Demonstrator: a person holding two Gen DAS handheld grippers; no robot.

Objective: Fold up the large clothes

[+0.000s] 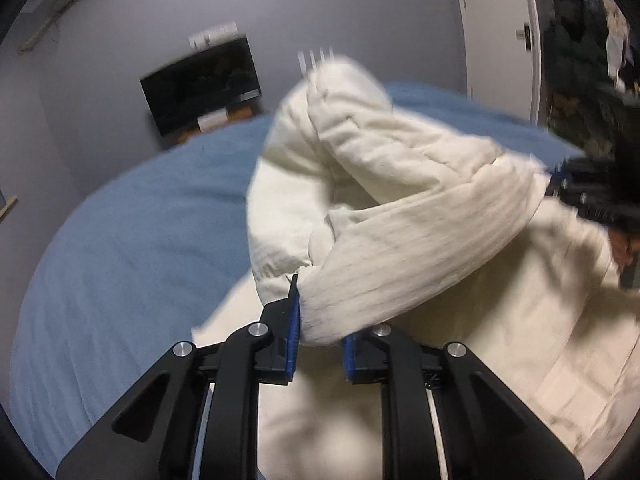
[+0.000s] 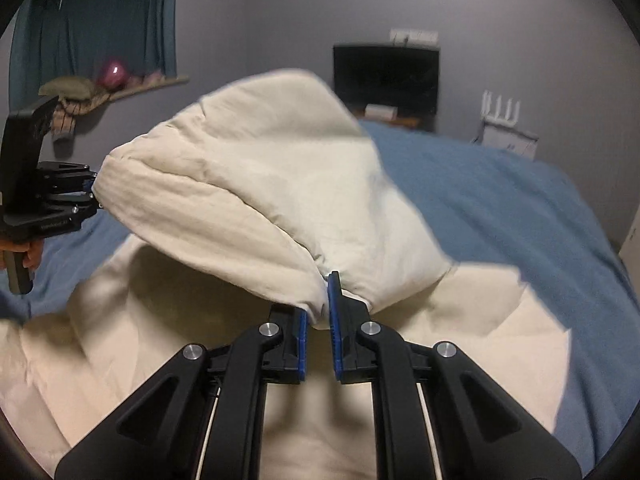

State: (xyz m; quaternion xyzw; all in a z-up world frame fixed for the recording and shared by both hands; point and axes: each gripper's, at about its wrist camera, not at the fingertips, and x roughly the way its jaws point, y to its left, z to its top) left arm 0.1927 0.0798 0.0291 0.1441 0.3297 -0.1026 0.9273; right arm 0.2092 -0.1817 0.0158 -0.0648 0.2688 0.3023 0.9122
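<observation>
Both of your grippers are clamped on the same cream padded garment (image 1: 400,184), which lies across the bed with the blue bedspread (image 1: 132,240). Your left gripper (image 1: 320,336) pinches a ribbed, bunched edge of the fabric between its blue pads (image 1: 293,332); the cloth fills the gap and bulges out above the fingers. Your right gripper (image 2: 318,320) grips another bunched edge, a narrow wad of fabric squeezed between its blue pads (image 2: 334,320), with the jaws nearly together.

Between the two grips the lifted part of the garment hangs as a raised, puffy fold, arching above the rest of the cream fabric, which lies spread flat on the bedspread beneath it. From the right wrist view you see your left gripper (image 2: 94,196) at the far left edge, holding one end of that raised fold, with your left hand (image 2: 30,256) wrapped around its handle. From the left wrist view your right gripper (image 1: 560,184) shows at the far right, blurred, at the other end of the fold.

Behind the bed, a dark screen (image 2: 386,78) stands against the grey wall (image 2: 260,20). A blue curtain (image 2: 100,28) hangs at the left of the right wrist view, above a cluttered shelf (image 2: 120,88). A white door (image 1: 496,32) shows at the upper right of the left wrist view.
</observation>
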